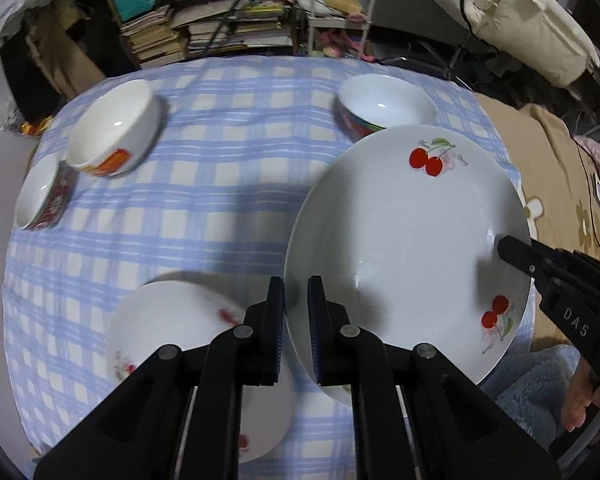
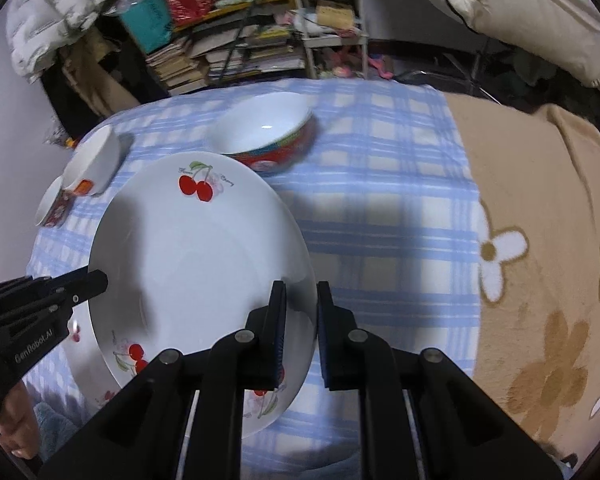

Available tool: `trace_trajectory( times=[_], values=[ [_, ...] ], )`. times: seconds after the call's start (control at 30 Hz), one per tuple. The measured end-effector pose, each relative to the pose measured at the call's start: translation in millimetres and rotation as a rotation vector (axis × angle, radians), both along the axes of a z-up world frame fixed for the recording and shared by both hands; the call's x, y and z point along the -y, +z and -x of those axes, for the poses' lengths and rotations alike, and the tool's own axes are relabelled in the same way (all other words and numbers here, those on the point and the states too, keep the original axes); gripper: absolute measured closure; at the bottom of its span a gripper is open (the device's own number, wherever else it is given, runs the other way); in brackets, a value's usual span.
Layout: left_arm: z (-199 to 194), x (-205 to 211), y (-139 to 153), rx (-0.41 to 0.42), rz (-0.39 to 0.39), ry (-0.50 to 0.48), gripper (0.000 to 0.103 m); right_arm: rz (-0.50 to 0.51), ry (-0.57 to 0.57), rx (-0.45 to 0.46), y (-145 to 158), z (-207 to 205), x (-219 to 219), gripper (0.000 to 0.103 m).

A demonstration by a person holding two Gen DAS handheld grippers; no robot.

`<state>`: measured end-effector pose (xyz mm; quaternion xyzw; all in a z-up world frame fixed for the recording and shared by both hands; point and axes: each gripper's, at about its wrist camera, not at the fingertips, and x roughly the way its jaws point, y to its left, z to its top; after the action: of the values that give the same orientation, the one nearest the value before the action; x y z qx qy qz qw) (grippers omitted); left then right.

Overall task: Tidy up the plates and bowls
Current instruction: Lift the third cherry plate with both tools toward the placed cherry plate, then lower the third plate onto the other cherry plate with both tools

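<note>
A table under a blue checked cloth (image 1: 204, 184) fills both views. The biggest piece, a cherry-printed plate (image 1: 404, 248), sits right of centre in the left wrist view and is clear of the cloth, pinched at opposite rims: the left gripper (image 1: 296, 320) clenches its near left edge, the right gripper (image 2: 300, 320) clenches the far side. A second cherry plate (image 1: 180, 344) lies at lower left of that view, blurred, so the lifted one is probably bound for it. The red-patterned bowl (image 2: 268, 132) stands behind the held plate. A white bowl with an orange label (image 1: 112, 128) and a smaller bowl (image 1: 40, 192) sit at upper left, close together but not nested. Nothing looks stacked yet; plates first, bowls remain.
</note>
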<state>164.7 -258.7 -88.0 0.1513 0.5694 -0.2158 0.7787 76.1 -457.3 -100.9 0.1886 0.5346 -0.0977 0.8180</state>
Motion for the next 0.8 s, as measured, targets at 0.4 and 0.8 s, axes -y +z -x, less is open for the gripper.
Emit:
trace_trajectory(
  times=[0.4, 0.8],
  values=[
    [-3, -76, 19, 0.039, -0.058, 0.093, 0.092, -0.054, 0.098, 0.057, 3, -20, -73, 0.087],
    [-1, -144, 8, 0.010, -0.065, 0.202, 0.092, -0.032, 0.181, 0.125, 9, -39, -133, 0.087]
  ],
)
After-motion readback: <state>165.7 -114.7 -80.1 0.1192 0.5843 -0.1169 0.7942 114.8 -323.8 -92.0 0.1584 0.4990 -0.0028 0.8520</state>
